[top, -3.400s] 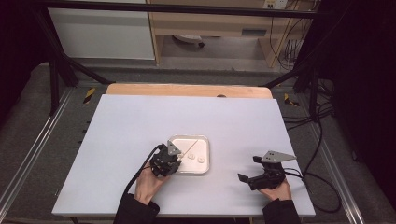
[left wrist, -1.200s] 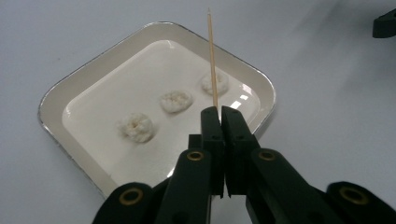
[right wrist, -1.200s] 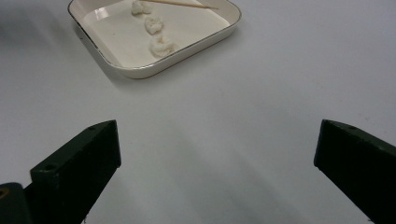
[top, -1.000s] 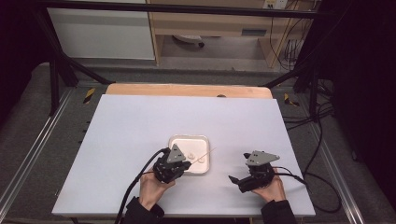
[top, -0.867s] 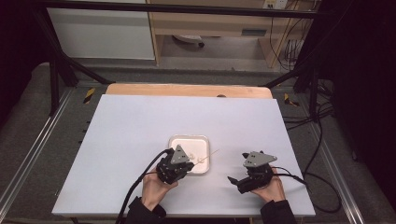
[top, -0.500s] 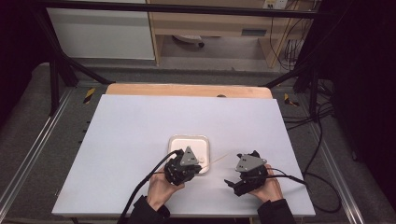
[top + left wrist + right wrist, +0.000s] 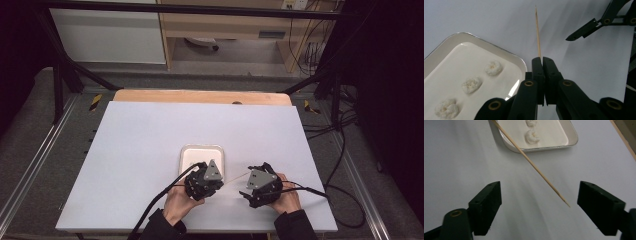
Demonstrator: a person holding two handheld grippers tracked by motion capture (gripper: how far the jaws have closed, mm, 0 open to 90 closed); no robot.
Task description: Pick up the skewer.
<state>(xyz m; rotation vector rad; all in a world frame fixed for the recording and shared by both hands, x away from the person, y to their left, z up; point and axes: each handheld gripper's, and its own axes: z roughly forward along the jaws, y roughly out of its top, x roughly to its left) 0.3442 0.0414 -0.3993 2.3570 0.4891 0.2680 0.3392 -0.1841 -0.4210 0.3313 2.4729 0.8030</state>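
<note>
My left gripper (image 7: 218, 181) is shut on the blunt end of a thin wooden skewer (image 7: 538, 35), just right of a white tray (image 7: 201, 149). The skewer (image 7: 236, 178) points right toward my right gripper (image 7: 246, 189). In the right gripper view its tip (image 7: 566, 203) hangs between my right gripper's (image 7: 539, 207) open jaws, nearer the right one and touching neither. Those jaws have just been closing. The tray (image 7: 499, 47) holds three white puffy pieces (image 7: 471, 85). One right-gripper finger (image 7: 586, 28) shows in the left gripper view.
The pale table top (image 7: 150, 135) has free room to the left and behind the tray. A wooden strip (image 7: 200, 96) runs along its far edge. Cables (image 7: 160, 200) trail from both grippers toward the near edge.
The left gripper has carried the skewer to the right, away from the tray's front. The right gripper has come left toward it, and its jaws have narrowed around the skewer's tip.
</note>
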